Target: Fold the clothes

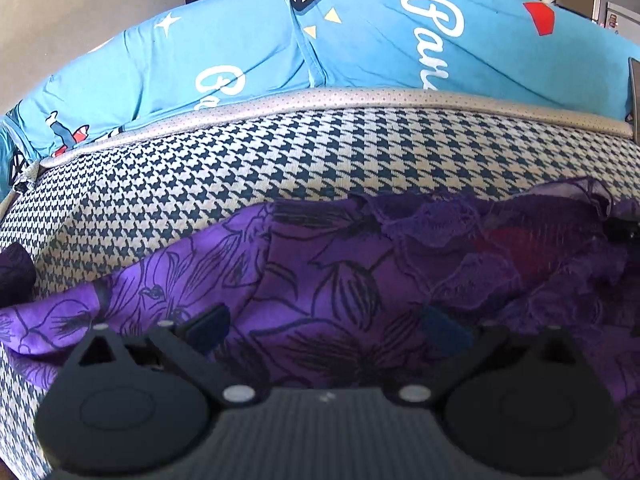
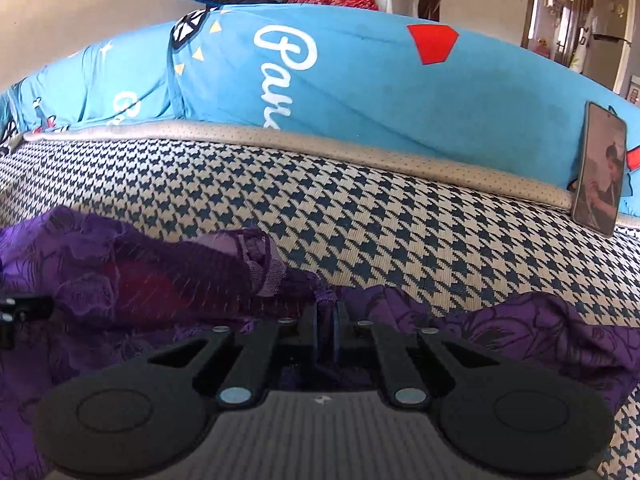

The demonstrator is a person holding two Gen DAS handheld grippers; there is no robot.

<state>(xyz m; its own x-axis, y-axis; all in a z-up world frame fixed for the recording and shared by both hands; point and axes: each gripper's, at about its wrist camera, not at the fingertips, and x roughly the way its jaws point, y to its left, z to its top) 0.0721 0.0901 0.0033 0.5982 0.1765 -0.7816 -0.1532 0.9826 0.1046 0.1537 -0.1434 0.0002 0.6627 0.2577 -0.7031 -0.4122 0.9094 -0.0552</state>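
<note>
The purple dress [image 2: 520, 332] lies crumpled along the near edge of the mattress [image 2: 360, 216]. The right hand-held gripper [image 2: 326, 320] is clamped on a bunched fold, likely to lift and spread it. The left hand-held gripper [image 1: 324, 320] hovers over the dress, jaws apart, holding nothing.

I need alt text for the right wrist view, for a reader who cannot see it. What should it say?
The right gripper is shut on a fold of the purple floral garment, which lies on a houndstooth-patterned cushion. Behind the cushion sits a blue printed pillow, and a phone leans upright against it at the right.
</note>
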